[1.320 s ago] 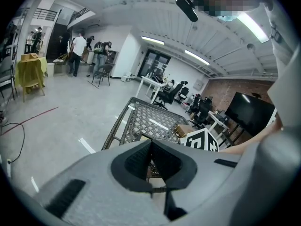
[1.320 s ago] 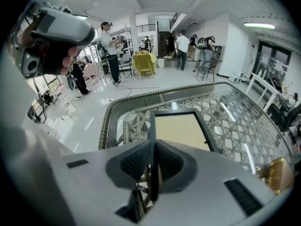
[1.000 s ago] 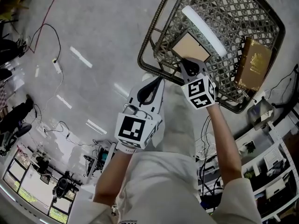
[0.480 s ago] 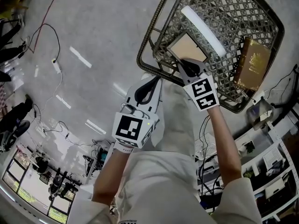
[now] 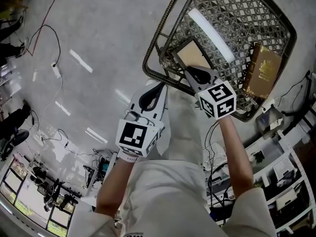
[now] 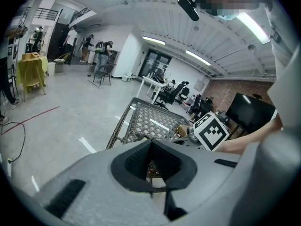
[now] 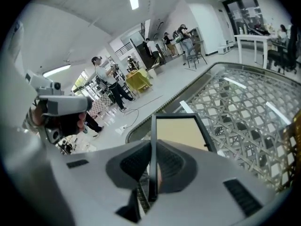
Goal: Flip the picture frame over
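A polished grey workshop floor [image 5: 98, 38] carries a dark lattice basket [image 5: 163, 21], seen from above at the 1 o'clock part of the head view. The picture frame [image 5: 193, 53] sits inside the basket at the corner nearest the person, about 8 o'clock from the basket's middle, its tan panel turned toward the camera within a dark border. The right hand-held gripper [image 5: 190, 73] is clamped on the frame: in the right gripper view the frame's thin dark edge [image 7: 181, 132] runs straight between the closed jaws [image 7: 153, 147], with the lattice [image 7: 244, 107] spreading behind it. A brown book [image 5: 260, 70] with a gold emblem lies at the basket's far side, at 3 to 4 o'clock from the frame and well apart from it. The left hand-held gripper [image 5: 160, 85] hovers just outside the basket rim, at 7 o'clock from the frame, its jaws [image 6: 151, 145] pressed together on nothing. A red cable [image 5: 47, 21] trails across the floor at 10 o'clock.
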Action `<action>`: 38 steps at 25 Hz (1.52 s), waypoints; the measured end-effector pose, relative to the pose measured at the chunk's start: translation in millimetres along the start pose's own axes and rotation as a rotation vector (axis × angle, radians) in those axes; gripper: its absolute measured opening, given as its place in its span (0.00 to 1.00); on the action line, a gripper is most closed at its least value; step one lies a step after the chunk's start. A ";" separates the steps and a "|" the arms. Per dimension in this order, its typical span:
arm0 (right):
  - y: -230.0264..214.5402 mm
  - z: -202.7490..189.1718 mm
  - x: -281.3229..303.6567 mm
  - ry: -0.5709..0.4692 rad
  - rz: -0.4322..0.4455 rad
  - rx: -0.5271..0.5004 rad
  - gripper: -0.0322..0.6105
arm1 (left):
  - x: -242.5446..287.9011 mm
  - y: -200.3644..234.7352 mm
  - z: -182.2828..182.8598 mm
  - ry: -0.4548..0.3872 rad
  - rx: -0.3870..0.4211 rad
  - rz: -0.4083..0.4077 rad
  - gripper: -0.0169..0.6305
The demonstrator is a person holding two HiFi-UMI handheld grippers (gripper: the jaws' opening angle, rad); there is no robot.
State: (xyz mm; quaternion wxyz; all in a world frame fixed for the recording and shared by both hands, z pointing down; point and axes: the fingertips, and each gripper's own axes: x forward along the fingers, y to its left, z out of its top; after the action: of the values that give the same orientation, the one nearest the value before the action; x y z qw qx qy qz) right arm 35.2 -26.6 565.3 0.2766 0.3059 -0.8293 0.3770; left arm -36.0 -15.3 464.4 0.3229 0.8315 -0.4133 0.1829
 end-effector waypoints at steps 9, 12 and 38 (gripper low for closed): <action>10.5 11.8 -3.2 -0.046 0.116 0.161 0.13 | -6.5 5.3 10.3 -0.014 0.006 0.011 0.06; 17.4 14.0 -4.8 -0.051 0.159 0.195 0.13 | -9.6 5.4 11.6 -0.017 0.005 0.013 0.06; 48.9 50.5 6.5 -0.203 0.537 0.646 0.13 | -11.8 12.3 4.9 -0.019 -0.026 0.024 0.06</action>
State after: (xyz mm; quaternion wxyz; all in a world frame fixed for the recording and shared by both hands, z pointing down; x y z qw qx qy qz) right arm -15.7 -42.7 519.1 -0.0242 0.1857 -0.7417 0.6441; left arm -52.7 -17.5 458.9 0.3274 0.8239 -0.4287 0.1737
